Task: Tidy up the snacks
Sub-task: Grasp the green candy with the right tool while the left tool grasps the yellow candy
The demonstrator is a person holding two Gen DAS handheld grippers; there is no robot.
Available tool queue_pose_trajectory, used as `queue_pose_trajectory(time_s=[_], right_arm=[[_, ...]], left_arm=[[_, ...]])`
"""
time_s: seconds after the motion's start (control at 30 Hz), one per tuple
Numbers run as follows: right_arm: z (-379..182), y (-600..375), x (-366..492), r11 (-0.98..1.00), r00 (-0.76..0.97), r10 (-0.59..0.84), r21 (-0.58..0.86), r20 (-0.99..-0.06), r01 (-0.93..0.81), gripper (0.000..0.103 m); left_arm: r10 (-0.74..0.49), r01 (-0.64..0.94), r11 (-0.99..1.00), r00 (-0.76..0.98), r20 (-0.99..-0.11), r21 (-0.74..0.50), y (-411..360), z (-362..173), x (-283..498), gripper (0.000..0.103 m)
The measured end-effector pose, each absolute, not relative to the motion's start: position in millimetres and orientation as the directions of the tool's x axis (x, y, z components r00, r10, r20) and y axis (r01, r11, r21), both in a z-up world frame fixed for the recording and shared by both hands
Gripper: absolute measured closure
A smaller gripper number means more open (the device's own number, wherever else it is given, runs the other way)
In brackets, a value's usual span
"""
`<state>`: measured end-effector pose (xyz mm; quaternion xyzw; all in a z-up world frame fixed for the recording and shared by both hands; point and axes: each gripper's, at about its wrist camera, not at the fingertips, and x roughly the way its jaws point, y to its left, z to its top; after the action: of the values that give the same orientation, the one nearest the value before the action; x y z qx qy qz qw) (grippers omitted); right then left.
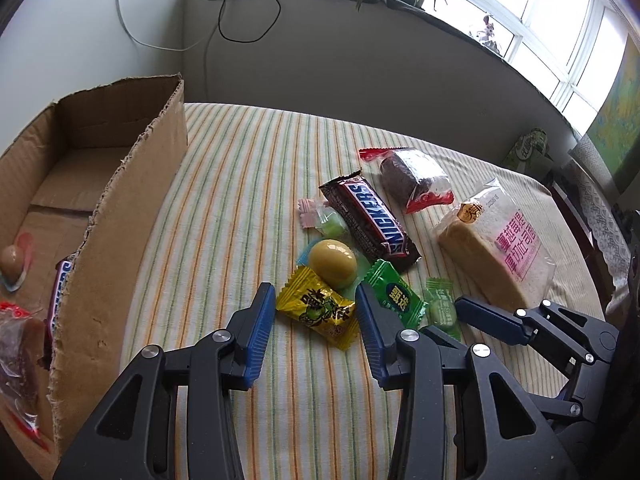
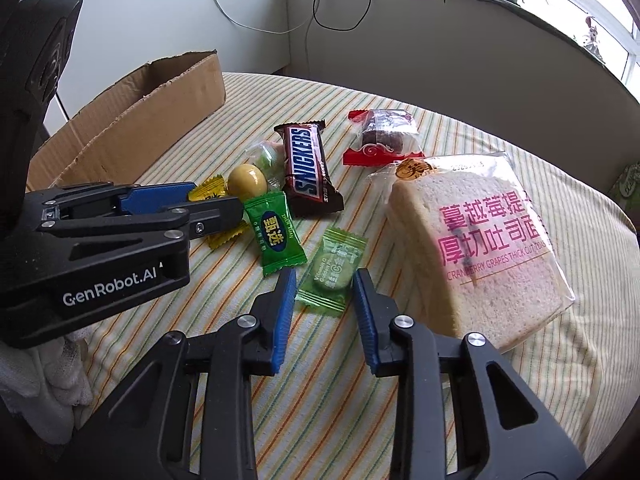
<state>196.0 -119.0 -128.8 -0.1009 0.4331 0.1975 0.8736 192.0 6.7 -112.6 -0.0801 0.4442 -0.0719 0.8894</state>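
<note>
We see the yellow candy (image 1: 318, 312) lying on the striped cloth (image 1: 248, 184) between our left gripper's (image 1: 316, 320) spread fingers, our right gripper (image 2: 324, 300) open around a green tablet candy (image 2: 334, 270), and only the left view shows snacks inside the cardboard box (image 1: 116, 240).

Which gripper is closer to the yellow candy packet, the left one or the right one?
Left. The left gripper has its open jaws on both sides of the yellow candy packet. The right gripper is further away, around a light green candy.
</note>
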Motion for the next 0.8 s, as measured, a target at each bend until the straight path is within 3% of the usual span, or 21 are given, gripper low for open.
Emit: queue_pose_trajectory(time_s=[0.23, 0.47, 0.6, 0.73, 0.77, 0.8], right_arm=[[-127.3, -129.0, 194.1, 0.906, 0.547, 0.253, -0.002, -0.798, -0.422, 0.077], [-127.2, -132.6, 193.0, 0.909, 0.554, 0.254, 0.000, -0.793, -0.417, 0.077], [-128.5, -128.6, 195.1, 0.908, 0.555, 0.250, -0.008, -0.793, -0.420, 0.077], [-128.8, -126.3, 198.2, 0.909, 0.554, 0.253, -0.001, -0.793, -0.418, 0.077], [-128.7, -126.4, 198.0, 0.909, 0.554, 0.254, -0.001, -0.793, -0.418, 0.077], [-128.7, -127.2, 197.6, 0.909, 0.555, 0.255, 0.001, -0.792, -0.418, 0.077]], left_arm=[[-0.166, 0.089, 0.986, 0.596, -0.786, -0.140, -1.7, -114.2, 187.2, 0.063], [-0.178, 0.079, 0.983, 0.596, -0.783, -0.163, -0.4, -112.1, 187.4, 0.068], [-0.164, 0.062, 0.985, 0.592, -0.789, -0.159, -1.0, -112.4, 194.1, 0.061], [-0.146, 0.071, 0.989, 0.597, -0.789, -0.130, -8.8, -113.9, 199.0, 0.061], [-0.145, 0.071, 0.989, 0.600, -0.787, -0.129, -8.7, -113.9, 199.1, 0.063], [-0.140, 0.063, 0.990, 0.603, -0.786, -0.128, -7.4, -113.9, 199.3, 0.073]])
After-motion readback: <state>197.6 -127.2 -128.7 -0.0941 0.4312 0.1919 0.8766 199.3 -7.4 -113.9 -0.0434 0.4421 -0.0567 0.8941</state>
